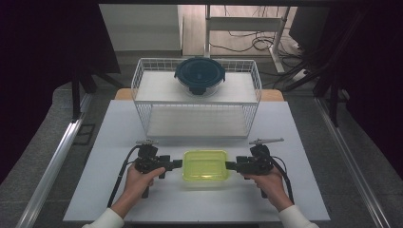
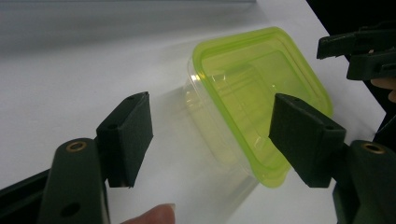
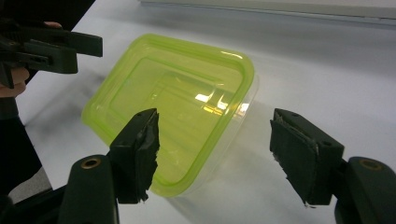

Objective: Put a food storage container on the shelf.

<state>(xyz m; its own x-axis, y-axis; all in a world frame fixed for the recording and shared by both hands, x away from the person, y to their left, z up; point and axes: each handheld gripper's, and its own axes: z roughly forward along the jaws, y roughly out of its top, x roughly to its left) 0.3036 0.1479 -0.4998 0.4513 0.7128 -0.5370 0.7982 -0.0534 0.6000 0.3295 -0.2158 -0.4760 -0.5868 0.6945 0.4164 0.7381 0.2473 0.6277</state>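
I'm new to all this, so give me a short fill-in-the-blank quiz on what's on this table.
The container between the two grippers has a lid coloured ____.
The round bowl with the dark lid sits on the ____ shelf of the wire rack.
Left gripper and right gripper face the container from ____ sides.

Missing words: green; top; opposite

Closed clear container [image 1: 206,166] with green lid, flat on table.

One green-lidded clear container [image 1: 206,167] sits near the bench's [image 1: 119,190] front edge; one dark-lidded round bowl [image 1: 200,75] tops one white wire rack [image 1: 142,102] at its back edge.
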